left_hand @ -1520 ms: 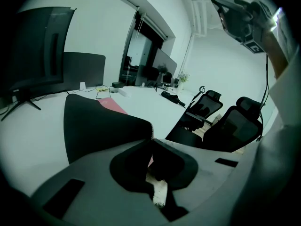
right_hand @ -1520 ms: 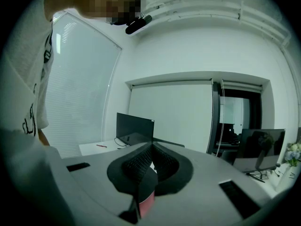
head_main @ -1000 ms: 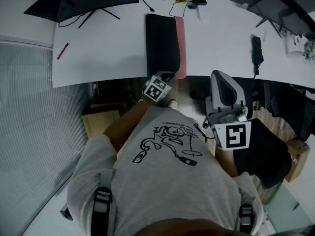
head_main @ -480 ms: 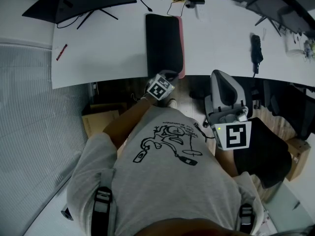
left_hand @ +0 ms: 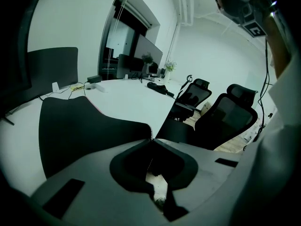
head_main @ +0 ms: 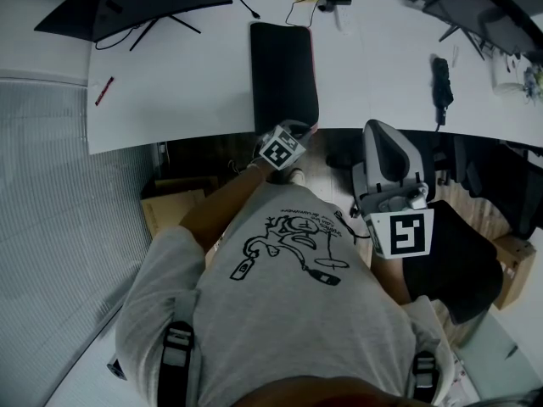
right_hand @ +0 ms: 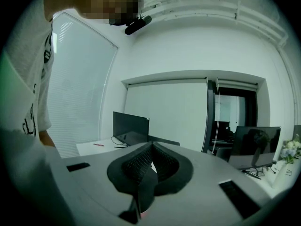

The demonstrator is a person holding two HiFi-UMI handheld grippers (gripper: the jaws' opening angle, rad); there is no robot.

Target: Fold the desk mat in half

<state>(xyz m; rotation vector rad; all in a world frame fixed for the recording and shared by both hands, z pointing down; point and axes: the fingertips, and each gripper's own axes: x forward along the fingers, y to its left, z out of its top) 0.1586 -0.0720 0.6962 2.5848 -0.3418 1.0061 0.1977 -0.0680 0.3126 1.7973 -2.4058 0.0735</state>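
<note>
As the left gripper (head_main: 295,132) eases over at the near edge of the desk (head_main: 170,83), we see the fold closing up. The desk mat (head_main: 284,75) lies lengthwise on the white top, black face up and already doubled over. A second ago a broad pink strip (head_main: 316,79) of the lower layer showed along its right side. Now that strip is down to a bare sliver, and the black top layer has slid across to cover it.

In the left gripper view the jaws are pinched right together on the mat's near corner, with the black sheet running up to their tips. We take it that this pinch is what dragged the top layer over.

The right gripper (right_hand: 151,146) is out of the play. Its jaws are closed on nothing, and it is held nearly level at the person's side, well apart from the mat.

By our reckoning the fold is nearly done. The edges look almost square at the near end, though the far end is too small to judge. What's left is to lay that corner flat and let go without dragging it back.
</note>
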